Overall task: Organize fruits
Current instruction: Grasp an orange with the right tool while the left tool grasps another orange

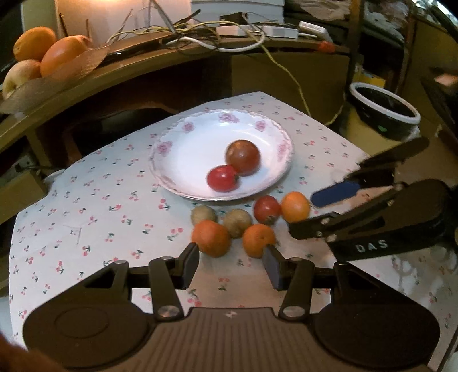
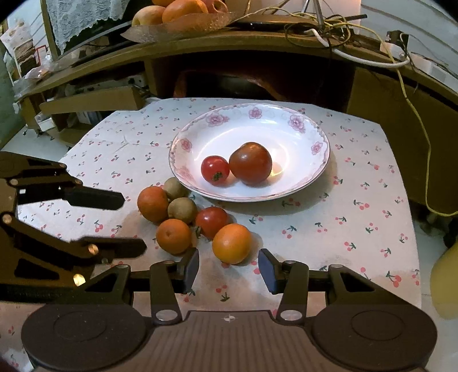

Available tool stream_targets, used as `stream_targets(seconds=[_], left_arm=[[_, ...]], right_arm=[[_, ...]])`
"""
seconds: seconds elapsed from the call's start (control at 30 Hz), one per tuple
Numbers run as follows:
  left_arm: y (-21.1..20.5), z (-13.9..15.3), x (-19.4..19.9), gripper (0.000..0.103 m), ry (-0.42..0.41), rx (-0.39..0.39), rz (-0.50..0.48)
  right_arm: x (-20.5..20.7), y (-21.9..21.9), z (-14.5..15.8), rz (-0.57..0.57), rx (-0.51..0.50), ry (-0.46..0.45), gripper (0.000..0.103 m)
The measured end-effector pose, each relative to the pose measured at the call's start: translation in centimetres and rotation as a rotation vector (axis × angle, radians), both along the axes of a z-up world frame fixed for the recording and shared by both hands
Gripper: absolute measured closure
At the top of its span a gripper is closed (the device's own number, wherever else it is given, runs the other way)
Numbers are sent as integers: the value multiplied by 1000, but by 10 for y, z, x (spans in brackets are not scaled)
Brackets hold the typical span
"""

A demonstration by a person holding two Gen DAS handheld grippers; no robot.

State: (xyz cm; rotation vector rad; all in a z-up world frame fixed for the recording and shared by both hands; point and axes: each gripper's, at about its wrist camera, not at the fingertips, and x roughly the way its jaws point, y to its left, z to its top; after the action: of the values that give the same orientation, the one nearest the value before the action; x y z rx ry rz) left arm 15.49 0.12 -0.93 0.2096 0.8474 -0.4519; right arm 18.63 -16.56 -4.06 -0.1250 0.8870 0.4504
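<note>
A white floral plate sits on the cherry-print cloth and holds a small red tomato and a larger dark red tomato. In front of it lie three oranges, two brown kiwis and a red tomato. My left gripper is open and empty, just short of the oranges. My right gripper is open and empty, just short of the nearest orange.
A wooden shelf behind the table carries a tray of oranges and an apple and tangled cables. A dark white-rimmed bowl stands at the right. A cardboard box lies at the left.
</note>
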Motion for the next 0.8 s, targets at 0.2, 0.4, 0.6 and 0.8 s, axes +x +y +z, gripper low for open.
stream_targets(seconds=[0.2,0.4,0.6,0.8], left_arm=[[7,-9,15,49,-13,14,26],[7,-19,26,49,-7,5,36],[-3,-29,30,52,10,18,30],[-3,-27,30,63,23,-6,40]], right_arm=[[7,1,-3,1,14,13,57],[11,7,-7,11,6,11,57],[13,9,-7,10,-1,3,58],[15,7,-6,-6,-13,5,69]])
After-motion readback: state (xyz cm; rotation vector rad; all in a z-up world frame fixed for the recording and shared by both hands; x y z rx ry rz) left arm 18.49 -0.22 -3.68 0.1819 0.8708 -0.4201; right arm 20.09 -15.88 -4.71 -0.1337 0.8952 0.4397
